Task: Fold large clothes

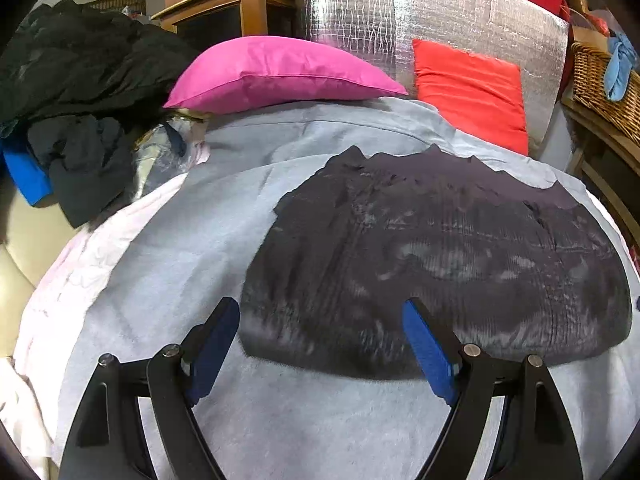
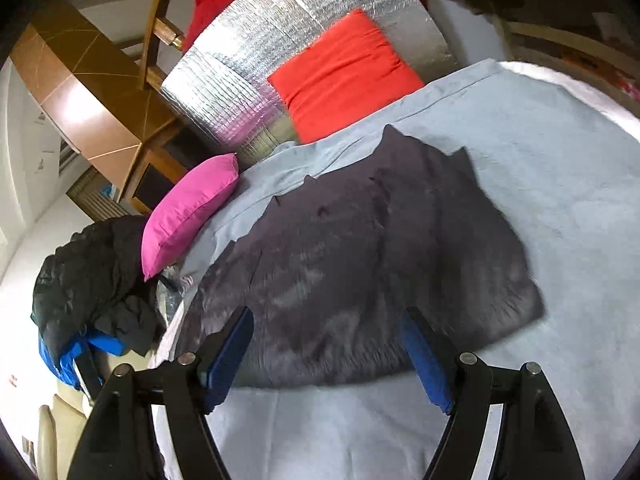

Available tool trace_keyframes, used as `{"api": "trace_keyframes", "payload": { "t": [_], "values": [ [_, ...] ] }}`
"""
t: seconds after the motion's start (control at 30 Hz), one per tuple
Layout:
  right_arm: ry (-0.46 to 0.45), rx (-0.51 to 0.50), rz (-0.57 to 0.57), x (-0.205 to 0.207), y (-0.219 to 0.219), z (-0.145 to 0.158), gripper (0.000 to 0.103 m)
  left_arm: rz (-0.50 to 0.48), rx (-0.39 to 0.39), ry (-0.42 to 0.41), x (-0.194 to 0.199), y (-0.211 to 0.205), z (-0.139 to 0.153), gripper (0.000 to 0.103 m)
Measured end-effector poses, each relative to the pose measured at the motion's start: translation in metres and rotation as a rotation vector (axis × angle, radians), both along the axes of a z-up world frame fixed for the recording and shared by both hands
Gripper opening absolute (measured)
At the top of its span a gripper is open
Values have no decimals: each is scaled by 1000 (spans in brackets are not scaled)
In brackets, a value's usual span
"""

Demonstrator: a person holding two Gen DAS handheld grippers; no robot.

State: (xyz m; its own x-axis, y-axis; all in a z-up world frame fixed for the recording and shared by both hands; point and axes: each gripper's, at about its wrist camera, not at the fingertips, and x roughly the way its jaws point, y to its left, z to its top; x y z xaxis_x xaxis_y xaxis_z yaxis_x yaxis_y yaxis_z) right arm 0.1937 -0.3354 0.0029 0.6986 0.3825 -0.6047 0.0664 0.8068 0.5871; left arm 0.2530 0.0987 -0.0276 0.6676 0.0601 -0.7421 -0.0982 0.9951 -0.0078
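Note:
A dark grey garment [image 1: 436,264] lies folded into a flat block on the light blue sheet [image 1: 180,264]. It also shows in the right wrist view [image 2: 372,272] on the same sheet [image 2: 560,184]. My left gripper [image 1: 320,316] is open and empty, hovering above the garment's near left edge. My right gripper [image 2: 328,328] is open and empty, above the garment's near edge. Both views are motion-blurred.
A pink pillow [image 1: 276,72] and a red cushion [image 1: 472,92] lie at the far edge against a silver foil panel [image 1: 400,16]. A pile of dark clothes [image 1: 76,80] with a blue item sits at the left. A wicker basket [image 1: 600,88] stands at the right.

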Motion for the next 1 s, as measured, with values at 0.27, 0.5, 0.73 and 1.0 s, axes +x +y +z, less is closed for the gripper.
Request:
{"api": "trace_keyframes", "payload": {
  "t": [0.27, 0.5, 0.73, 1.0],
  "values": [
    [130, -38, -26, 30, 2, -42, 79, -23, 80, 100, 26, -14, -34, 86],
    [57, -61, 8, 32, 11, -10, 79, -11, 69, 32, 31, -12, -16, 86],
    [151, -104, 6, 47, 8, -33, 80, -18, 71, 113, 45, -6, -34, 88],
    [67, -17, 59, 69, 14, 4, 80, -80, -36, 23, 59, -44, 6, 88]
  ]
}}
